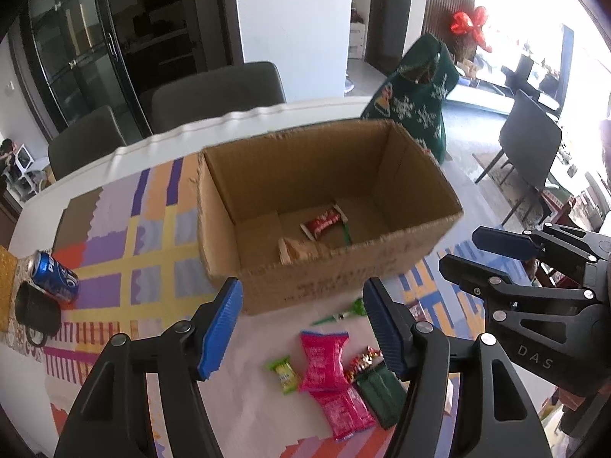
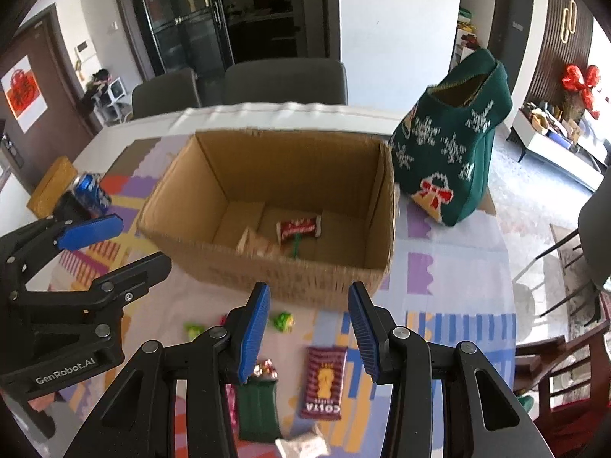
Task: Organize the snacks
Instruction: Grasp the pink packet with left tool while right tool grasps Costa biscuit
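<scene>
Both tools are hovering with jaws spread and nothing between them: the left gripper (image 1: 301, 328) above the pink foil snack packets (image 1: 324, 362), the right gripper (image 2: 309, 328) above the maroon striped snack pouch (image 2: 324, 381). The open brown cardboard box (image 1: 420, 252) is sitting just beyond both, already holding a red wrapped candy (image 2: 299, 229). This is probably the reach for another pickup; next, each tool needs lowering and closing on one packet.

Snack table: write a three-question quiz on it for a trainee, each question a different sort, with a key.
1. True or false: the box already has snacks in it.
2. Which lies on its side left of the box? A) blue can B) glass bottle C) white bowl
3. Fill in: the left gripper and the right gripper each hold ____.

Key
1. True: a red packet lies on the box floor with other wrappers.
2. A: the blue can.
3. Nothing: both stand open over loose snacks such as the pink packets and the Costa packet.
</scene>
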